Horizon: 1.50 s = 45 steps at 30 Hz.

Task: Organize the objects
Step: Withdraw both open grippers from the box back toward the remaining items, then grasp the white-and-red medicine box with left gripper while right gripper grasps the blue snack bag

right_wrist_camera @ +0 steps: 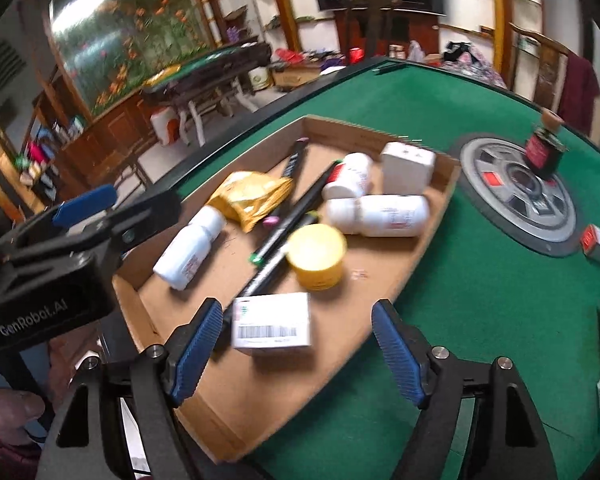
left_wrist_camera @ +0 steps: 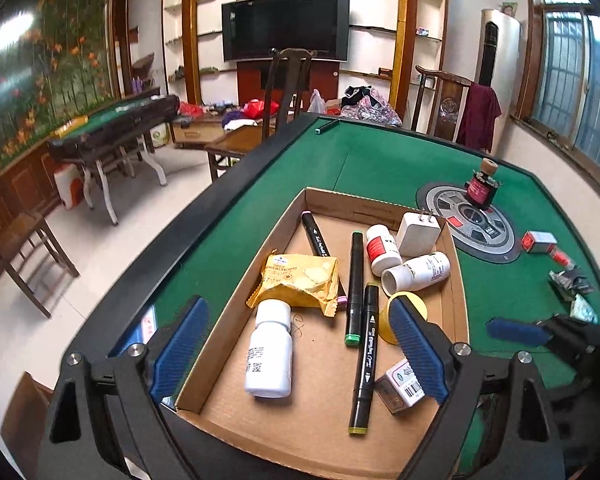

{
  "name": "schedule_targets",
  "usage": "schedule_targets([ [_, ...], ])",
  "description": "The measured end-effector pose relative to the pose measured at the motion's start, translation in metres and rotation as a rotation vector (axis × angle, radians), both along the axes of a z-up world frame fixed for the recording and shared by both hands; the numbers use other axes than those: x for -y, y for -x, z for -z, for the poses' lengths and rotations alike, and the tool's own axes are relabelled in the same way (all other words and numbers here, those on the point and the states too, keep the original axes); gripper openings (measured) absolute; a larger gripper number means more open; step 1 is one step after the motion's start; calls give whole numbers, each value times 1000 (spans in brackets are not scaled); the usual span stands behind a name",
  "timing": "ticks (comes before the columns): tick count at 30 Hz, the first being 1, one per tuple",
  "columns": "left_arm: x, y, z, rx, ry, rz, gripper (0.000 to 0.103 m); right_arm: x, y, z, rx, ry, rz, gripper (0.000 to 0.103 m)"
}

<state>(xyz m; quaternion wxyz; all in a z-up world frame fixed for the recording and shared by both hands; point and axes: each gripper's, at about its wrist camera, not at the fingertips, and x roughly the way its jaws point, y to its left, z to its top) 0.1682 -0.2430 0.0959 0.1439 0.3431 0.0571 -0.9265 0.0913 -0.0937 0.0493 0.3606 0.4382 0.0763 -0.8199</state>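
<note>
Right claw [right_wrist_camera: 296,354], spread wide and empty over the cardboard tray [right_wrist_camera: 432,216], should be lowered squarely astride the barcoded box [right_wrist_camera: 272,320] inside it before closing.

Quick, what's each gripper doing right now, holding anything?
Left gripper: open, holding nothing, over the cardboard tray.
Right gripper: open, holding nothing.

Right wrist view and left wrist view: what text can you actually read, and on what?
"GenRobot.AI": on the black body of the left tool, seen from the right wrist.
Small white box: barcode and print, too blurred to read.
Yellow snack packet: printed lines, too small to read.
White bottles, markers, dark ink bottle: labels unreadable.
</note>
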Motion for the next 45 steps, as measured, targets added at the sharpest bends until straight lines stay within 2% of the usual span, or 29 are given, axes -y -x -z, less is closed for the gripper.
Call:
schedule_targets([
  [9,-51,10,-7,26,83,80,92,-81,26,-9,19,82,178,84],
  [21,-133,45,2,91,172,231,92,-217,63,-14,12,162,461,87],
  [25,-157,61,10,122,164,289,92,-266,76,-12,11,186,565,87],
  [28,-172,76,18,155,119,343,92,-302,90,-10,5,196,647,88],
  [32,-195,99,25,171,33,447,92,-351,112,-7,-4,220,771,88],
  [34,-212,113,26,165,31,497,92,-372,124,-4,-2,232,828,88],
  [38,-252,149,23,134,70,606,92,-404,135,8,18,287,897,88],
  [42,-295,198,24,105,156,713,92,-423,139,24,99,324,935,88],
  [45,-320,234,35,115,214,782,92,-430,136,23,101,357,955,88],
])
